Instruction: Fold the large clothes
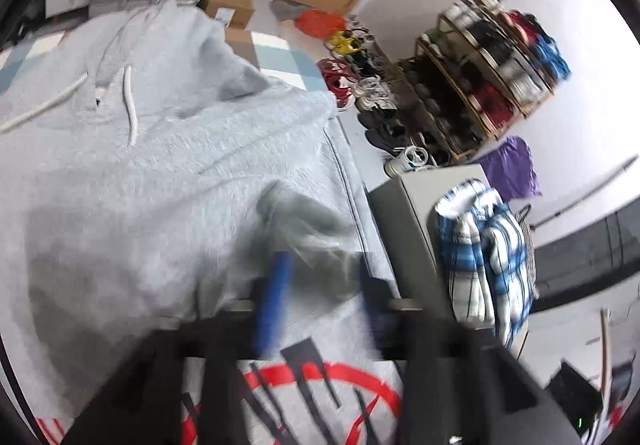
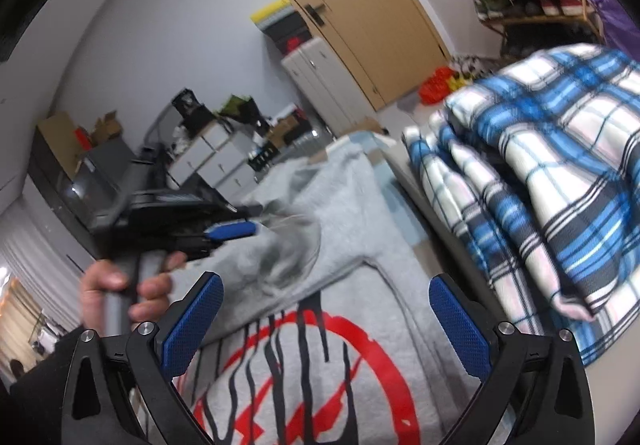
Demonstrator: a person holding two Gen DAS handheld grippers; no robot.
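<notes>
Mid-fold on the grey hoodie point(image 2: 320, 325): left tool point(image 1: 320, 277) parted above a folded-in sleeve, gripping nothing; right tool point(image 2: 326, 321) wide open, empty. Next: seize hem below the red print.

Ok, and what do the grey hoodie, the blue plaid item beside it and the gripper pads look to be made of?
Grey hoodie: likely cotton-blend fleece, matte and heathered, with a flat red and black print.
Blue plaid item: seemingly soft flannel or fleece; thick rounded folds, slight sheen.
Right gripper pads: probably rubber or textured plastic, blue with a fine dotted grip pattern, on black, probably plastic arms.
</notes>
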